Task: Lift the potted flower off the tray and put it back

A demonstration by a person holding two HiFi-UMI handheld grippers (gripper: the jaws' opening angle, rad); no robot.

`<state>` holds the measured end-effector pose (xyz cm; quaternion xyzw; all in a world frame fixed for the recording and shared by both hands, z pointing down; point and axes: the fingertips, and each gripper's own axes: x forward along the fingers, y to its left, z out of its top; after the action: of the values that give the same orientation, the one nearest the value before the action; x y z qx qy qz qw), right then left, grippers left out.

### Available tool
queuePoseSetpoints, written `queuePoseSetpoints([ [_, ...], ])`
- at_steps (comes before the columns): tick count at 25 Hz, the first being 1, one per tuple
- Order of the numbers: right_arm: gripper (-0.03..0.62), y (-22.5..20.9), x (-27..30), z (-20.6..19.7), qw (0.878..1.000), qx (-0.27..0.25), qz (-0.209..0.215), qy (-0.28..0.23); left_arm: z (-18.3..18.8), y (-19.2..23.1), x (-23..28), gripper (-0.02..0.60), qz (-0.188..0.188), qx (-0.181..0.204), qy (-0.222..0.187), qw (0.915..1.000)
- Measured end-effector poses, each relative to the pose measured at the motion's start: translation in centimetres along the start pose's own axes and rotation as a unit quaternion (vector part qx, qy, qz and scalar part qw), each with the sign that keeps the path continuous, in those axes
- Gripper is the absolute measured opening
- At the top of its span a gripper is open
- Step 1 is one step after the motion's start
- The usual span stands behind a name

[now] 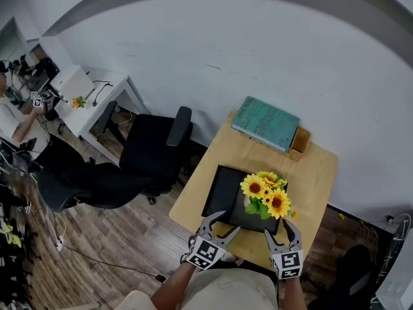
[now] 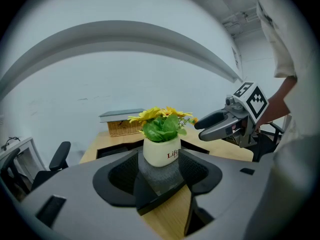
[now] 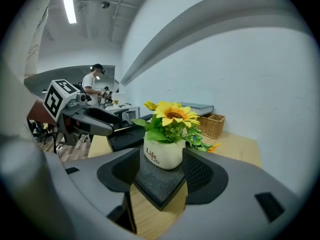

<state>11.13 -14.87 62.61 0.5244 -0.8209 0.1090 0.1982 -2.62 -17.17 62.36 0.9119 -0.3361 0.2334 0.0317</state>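
Potted flower (image 1: 266, 196): a white pot with sunflowers, upright on the black tray (image 1: 219, 189), in the tray's near right corner and close to the rim on both sides. Your left gripper (image 1: 230, 221): jaws wide apart and holding nothing, tips at the tray's near edge, the pot framed ahead between them but untouched. Your right gripper (image 1: 276, 228): also wide apart and empty, just beside the tray's near right corner and short of the pot. Free room: bare tray to the left of the pot, bare wooden table (image 1: 316, 173) to the tray's right, and a strip beyond it up to the teal book (image 1: 266, 123) on the wicker basket (image 1: 300, 139) at the far edge. Boundaries: white wall behind the table, and a black office chair (image 1: 151, 147) off its left edge.
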Motion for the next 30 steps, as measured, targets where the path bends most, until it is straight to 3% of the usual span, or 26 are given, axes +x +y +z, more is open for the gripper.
queuePoseSetpoints([
  [10,0.291,-1.6,2.4,-0.2,1.000,-0.001,0.020,0.010,0.1,0.3,3.3,0.250,-0.021,0.020,0.023,0.9993],
  [19,0.336,-1.9,5.1,-1.3,0.997,-0.013,0.066,0.038,-0.2,-0.1,7.0,0.258,-0.060,0.057,0.055,0.9950],
  [30,0.350,-2.4,7.7,-1.1,0.993,-0.022,0.108,0.032,-0.1,-0.3,9.9,0.261,-0.087,0.071,0.067,0.9915],
])
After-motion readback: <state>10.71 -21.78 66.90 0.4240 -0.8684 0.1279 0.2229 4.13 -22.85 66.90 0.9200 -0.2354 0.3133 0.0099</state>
